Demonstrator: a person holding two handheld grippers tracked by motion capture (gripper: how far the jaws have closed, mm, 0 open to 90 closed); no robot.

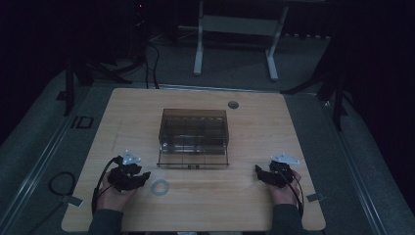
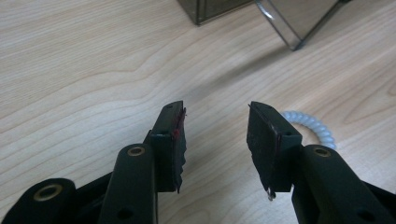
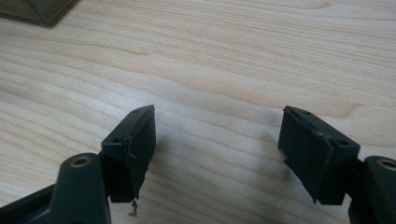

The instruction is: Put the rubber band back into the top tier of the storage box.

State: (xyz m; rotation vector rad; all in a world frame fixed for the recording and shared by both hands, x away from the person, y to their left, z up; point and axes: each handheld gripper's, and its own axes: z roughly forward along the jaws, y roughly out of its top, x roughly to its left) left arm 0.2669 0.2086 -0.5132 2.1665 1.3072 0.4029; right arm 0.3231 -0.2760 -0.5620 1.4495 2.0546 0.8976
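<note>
The left tongs point(image 1: 146, 177) rested low on the pale wood-grain worktop point(image 1: 254, 205) with their jaws apart and nothing between them. The small white coiled plastic ring point(image 1: 160, 187) lay flat on the worktop just beside them, to their right; in the left gripper view the same ring point(image 2: 314, 128) peeked out from behind the right-hand jaw. The right tongs point(image 1: 259, 172) sat well apart on the other side, also spread wide and empty.

The main risk, as I judged it, was a missed pick. The ring was thin, light and lay off the line between the jaws, so a straight closing would likely have caught only air or nudged it aside. On smooth laminate such a ring could have skated away, perhaps under the pulled-out drawer of the smoky transparent plastic drawer box point(image 1: 194, 129) that stood at mid-worktop. A springy coil could also have popped out of a pinch on its edge.

The worktop was clean and bare apart from a round grey cable grommet point(image 1: 233, 104) near its far edge. The room was dim, with grey carpet, a white-legged desk frame point(image 1: 235, 29) beyond, and dark stands and cables at the sides.
</note>
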